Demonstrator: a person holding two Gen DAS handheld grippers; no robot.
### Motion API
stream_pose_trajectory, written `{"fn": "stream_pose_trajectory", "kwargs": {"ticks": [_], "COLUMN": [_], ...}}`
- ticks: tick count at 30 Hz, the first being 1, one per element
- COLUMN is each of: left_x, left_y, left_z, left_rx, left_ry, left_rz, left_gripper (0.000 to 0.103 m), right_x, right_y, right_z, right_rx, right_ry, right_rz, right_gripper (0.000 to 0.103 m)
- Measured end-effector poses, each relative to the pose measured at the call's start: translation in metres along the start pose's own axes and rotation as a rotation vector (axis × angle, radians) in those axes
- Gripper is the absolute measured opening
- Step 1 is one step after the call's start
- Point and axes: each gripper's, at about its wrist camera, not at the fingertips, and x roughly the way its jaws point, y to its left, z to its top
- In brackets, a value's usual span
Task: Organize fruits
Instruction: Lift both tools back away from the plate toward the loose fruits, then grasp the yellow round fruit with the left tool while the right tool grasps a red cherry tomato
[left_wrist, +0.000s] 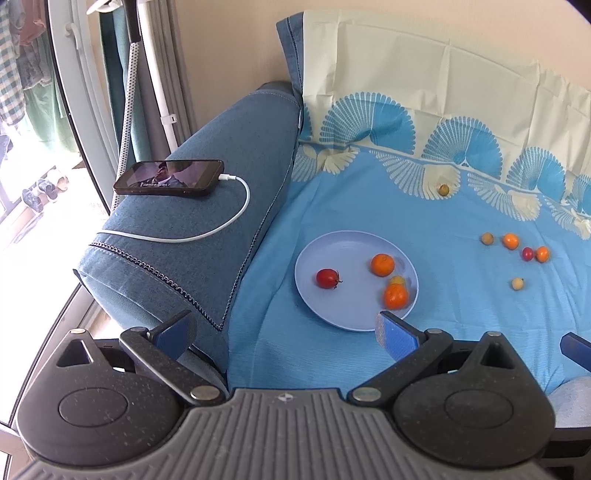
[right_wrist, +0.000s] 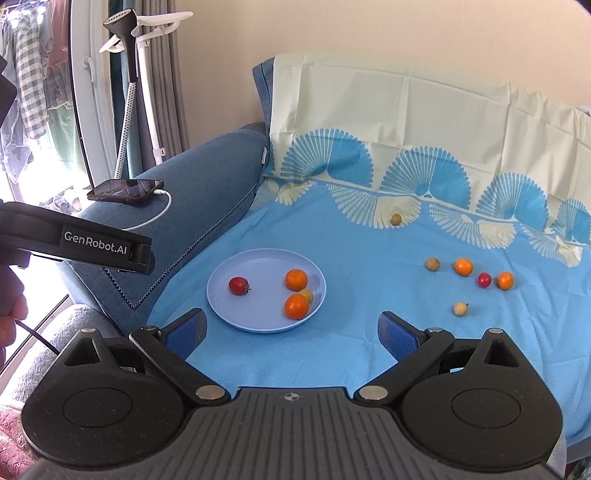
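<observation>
A pale blue plate (left_wrist: 325, 314) (right_wrist: 229, 314) lies on the blue sheet and holds a red fruit (left_wrist: 327, 278) (right_wrist: 238, 285), two oranges (left_wrist: 382, 264) (right_wrist: 296, 306) and a small yellow fruit (right_wrist: 307, 294). Several loose fruits lie to the right of it: oranges (right_wrist: 463, 266), a red one (right_wrist: 484, 279) and pale ones (right_wrist: 460, 308). One olive fruit (left_wrist: 443, 189) (right_wrist: 396, 219) lies farther back. My left gripper (left_wrist: 284, 332) is open and empty in front of the plate. My right gripper (right_wrist: 291, 332) is open and empty, also in front of the plate.
A blue sofa armrest (left_wrist: 207, 236) on the left carries a phone (left_wrist: 170, 177) on a white charging cable. The left gripper's body (right_wrist: 92, 247) shows at the left of the right wrist view. A garment steamer (right_wrist: 129, 92) stands by the window.
</observation>
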Motion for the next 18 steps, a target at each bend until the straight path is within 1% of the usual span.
{"fn": "stream_pose_trajectory", "kwargs": {"ticks": [5,9,13,18], "left_x": [0.011,0.020,0.033,0.063], "left_y": [-0.007,-0.021,-0.052,-0.109], "left_z": [0.005,0.016,0.033,0.063], "left_rx": [0.016,0.040,0.083,0.151], "left_ry": [0.029,0.043,0.049,0.061], "left_rz": [0.009,-0.001,-0.036,-0.115], "left_gripper": [0.103,0.103,0.103,0.103], "right_x": [0.008,0.015,0.021,0.035], "right_y": [-0.008,-0.030,-0.071,-0.142], "right_z": [0.001,0.001,0.001,-0.004], "right_rx": [0.023,0.086,0.156,0.250], "right_ry": [0.009,0.011,-0.007,-0.012], "right_rz": [-0.001,-0.038,-0.132,-0.270], "right_gripper": [0.099,0.099,0.099,0.099]}}
